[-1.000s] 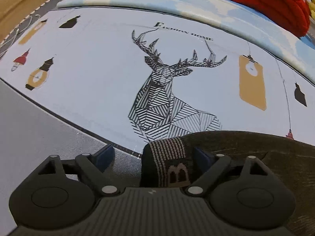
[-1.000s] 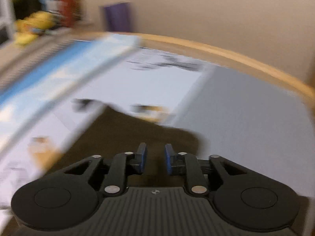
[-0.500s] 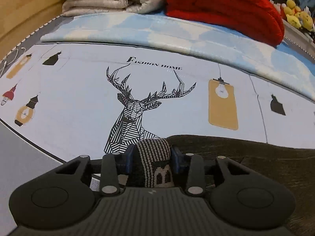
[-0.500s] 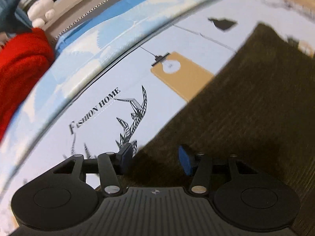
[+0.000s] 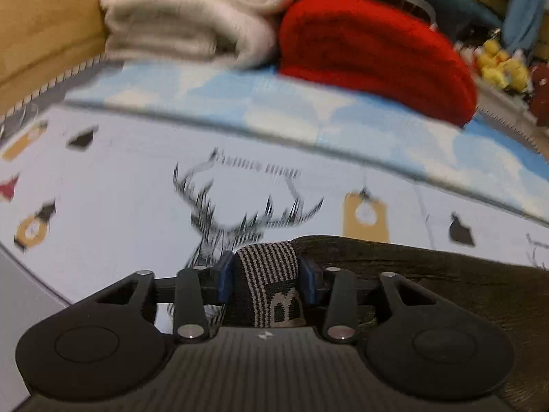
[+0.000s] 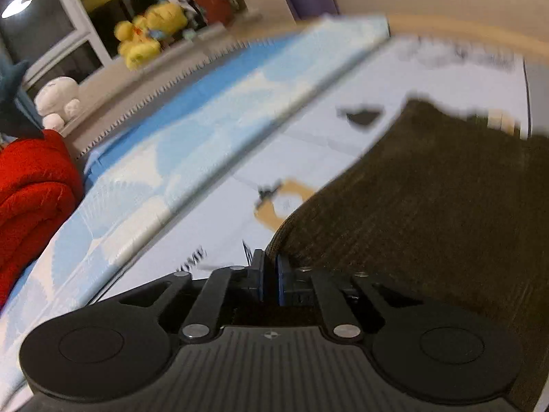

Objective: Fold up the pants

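Cloth nearly everywhere, hard matt plastic at the claws

Ribbed dark corduroy-like pants (image 6: 429, 206), matt, ahead and right of the right gripper (image 6: 270, 276); knitted striped waistband (image 5: 267, 274) between the left gripper (image 5: 265, 276) pads. Smooth printed bedsheet (image 5: 120, 206) beyond; fluffy red blanket (image 5: 370, 51) and soft cream blanket (image 5: 192, 17) farther off. Matt black plastic claw bodies, shiny metal pins.

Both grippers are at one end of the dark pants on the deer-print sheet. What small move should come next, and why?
Probably lift both hands together and carry that end over toward the far end. The left gripper pinches the striped waistband, though its fingers are opening slightly; the right gripper is closing on the pants edge, so the fold can begin.
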`<state>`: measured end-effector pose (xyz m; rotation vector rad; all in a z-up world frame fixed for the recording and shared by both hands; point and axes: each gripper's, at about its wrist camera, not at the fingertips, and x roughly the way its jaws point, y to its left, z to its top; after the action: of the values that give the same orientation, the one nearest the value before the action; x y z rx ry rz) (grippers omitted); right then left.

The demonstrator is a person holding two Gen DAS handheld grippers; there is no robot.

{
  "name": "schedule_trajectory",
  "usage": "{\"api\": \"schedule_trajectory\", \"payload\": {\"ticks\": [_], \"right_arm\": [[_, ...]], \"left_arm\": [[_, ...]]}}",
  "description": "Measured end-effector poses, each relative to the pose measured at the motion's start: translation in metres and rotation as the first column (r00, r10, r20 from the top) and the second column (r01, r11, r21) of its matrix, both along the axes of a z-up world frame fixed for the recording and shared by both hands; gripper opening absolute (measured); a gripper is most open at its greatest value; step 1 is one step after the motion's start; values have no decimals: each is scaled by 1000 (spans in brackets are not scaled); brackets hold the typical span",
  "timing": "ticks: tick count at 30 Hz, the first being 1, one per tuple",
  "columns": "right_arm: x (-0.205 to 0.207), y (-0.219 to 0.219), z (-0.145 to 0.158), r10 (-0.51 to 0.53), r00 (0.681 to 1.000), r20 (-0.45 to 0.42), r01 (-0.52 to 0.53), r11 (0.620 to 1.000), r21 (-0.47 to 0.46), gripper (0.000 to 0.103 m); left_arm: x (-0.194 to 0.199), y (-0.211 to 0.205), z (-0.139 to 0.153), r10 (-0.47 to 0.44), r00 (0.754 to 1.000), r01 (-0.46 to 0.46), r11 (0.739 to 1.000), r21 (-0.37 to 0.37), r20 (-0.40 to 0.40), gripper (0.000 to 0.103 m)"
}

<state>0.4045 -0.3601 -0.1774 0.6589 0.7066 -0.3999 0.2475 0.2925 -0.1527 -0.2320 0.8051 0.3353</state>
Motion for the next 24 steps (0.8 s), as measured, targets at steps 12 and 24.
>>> {"api": "schedule_trajectory", "payload": {"ticks": [12,24], "right_arm": [[-62,-67,45,157,987,-25,-159,980,-123,37],[-217,-169,93,110,993,-34,-113,988,-104,25]], "left_arm": [[-21,7,20,-98,994,95,993,-66,-52,50],[-130,42,34,-34,945,-76,944,-321,-326,50]]}}
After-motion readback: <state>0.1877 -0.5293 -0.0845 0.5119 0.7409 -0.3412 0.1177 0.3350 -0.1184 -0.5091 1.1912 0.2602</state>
